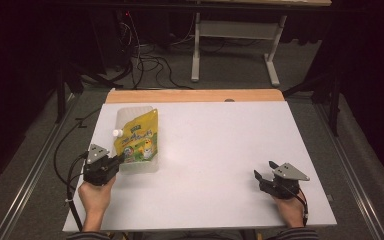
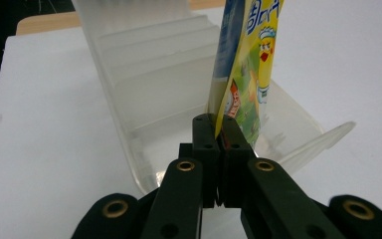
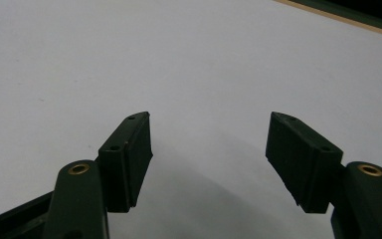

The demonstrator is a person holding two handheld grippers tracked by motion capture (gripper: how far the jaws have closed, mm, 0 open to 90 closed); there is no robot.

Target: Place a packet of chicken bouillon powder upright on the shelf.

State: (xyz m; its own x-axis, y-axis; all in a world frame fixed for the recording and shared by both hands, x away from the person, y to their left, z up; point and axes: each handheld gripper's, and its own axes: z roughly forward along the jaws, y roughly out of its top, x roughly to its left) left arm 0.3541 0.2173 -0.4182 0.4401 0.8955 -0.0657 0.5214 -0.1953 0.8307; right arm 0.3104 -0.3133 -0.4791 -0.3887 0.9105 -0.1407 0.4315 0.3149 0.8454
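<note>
Pouch (image 1: 139, 139) sat inside the clear bin (image 2: 144, 89), its near edge pinched by your closed left gripper (image 2: 220, 130), so you did well to lift straight while your right gripper (image 3: 209, 149) gaped empty, well apart from the bin.

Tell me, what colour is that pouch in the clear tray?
Mostly yellow, with green, a blue edge and a cartoon chick; the pouch shows best in the left gripper view.

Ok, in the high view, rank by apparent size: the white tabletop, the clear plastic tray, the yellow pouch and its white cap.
1. white tabletop
2. clear plastic tray
3. yellow pouch, only slightly smaller than the tray it lies in, so that ranking is close
4. white cap
</note>
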